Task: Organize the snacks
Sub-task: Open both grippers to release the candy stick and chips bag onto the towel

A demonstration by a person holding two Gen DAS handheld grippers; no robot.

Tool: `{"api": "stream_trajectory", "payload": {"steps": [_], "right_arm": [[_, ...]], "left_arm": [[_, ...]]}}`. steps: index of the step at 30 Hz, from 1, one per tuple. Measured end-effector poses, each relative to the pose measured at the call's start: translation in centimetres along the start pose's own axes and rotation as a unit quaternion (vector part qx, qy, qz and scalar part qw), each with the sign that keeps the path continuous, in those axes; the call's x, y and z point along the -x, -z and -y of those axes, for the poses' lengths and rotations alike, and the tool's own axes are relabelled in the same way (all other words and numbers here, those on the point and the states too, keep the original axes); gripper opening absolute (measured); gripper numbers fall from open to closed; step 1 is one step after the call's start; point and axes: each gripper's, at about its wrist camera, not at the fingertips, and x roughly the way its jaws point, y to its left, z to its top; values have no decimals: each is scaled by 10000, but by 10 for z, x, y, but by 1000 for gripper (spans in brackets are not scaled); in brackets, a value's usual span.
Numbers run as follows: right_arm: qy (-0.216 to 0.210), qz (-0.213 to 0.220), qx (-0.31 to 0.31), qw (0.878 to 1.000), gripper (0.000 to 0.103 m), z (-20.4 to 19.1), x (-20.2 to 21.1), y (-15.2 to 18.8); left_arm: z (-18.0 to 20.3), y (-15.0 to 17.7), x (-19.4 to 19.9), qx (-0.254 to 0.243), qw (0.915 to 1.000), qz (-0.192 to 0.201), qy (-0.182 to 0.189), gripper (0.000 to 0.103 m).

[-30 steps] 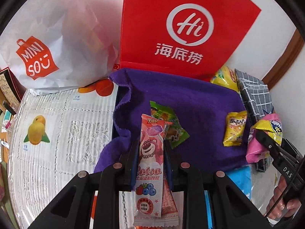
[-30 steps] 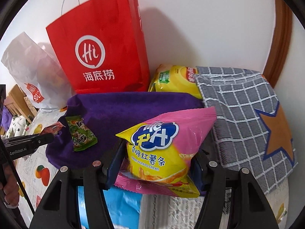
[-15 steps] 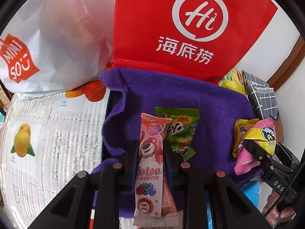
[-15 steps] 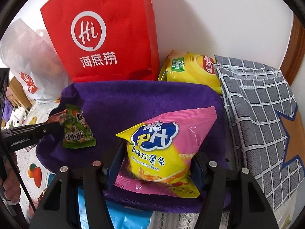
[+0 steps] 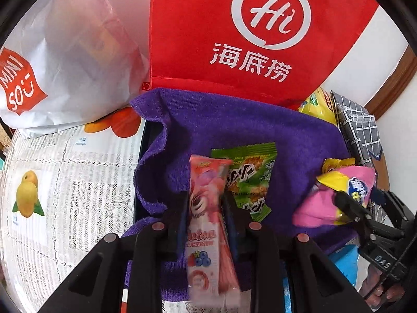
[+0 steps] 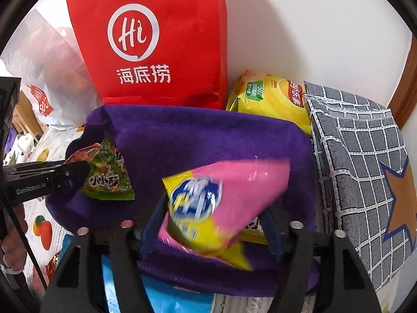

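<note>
- The left tool (image 5: 206,208) is seen with its jaws just eased apart; the long pink wafer stick pack (image 5: 208,234) lies blurred between them, apparently slipping loose, so the grip is judged released.
- The right tool (image 6: 213,224) has just been spreading; the pink-and-yellow sweet potato chip bag (image 6: 221,206) is caught tilted and blurred between the wide jaws, seemingly dropping free of the pads.
- Both packs are placed over the near part of the purple towel (image 6: 208,140), which is judged to be the gathering spot.
- Already laid on the towel are a green snack packet (image 5: 247,180), just beside the wafer pack, and a small yellow packet (image 5: 336,163), mostly hidden behind the chip bag.
- Left outside the towel is a yellow crisp bag (image 6: 273,99), wedged between the red paper bag (image 6: 156,39) and a grey checked cloth (image 6: 359,156).
- The task is judged to be roughly midway.
- The wrappers look glossy, light and crinkly; the chip bag is puffed with air.
</note>
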Motion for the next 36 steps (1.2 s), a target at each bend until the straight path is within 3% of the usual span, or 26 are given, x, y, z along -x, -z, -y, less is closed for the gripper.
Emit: {"api": "stream_trajectory", "payload": {"steps": [2,7,26,36], "right_arm": [[-24,80,-47,10000,76,0,7,-1],[93,185,-36,9998,80,-3,30,-3],[541,896,-362,9938,80,-3,147,41],[335,958,-562,9933,80,-2,196,85]], "left_arm": [[2,0,1,-37,10000,-25,-82,52],[7,4,20,-136,9996,122,-193,62],[19,63,135,-282,9958,832,-250,63],[22,110,177,-288,9945,959,-304,63]]}}
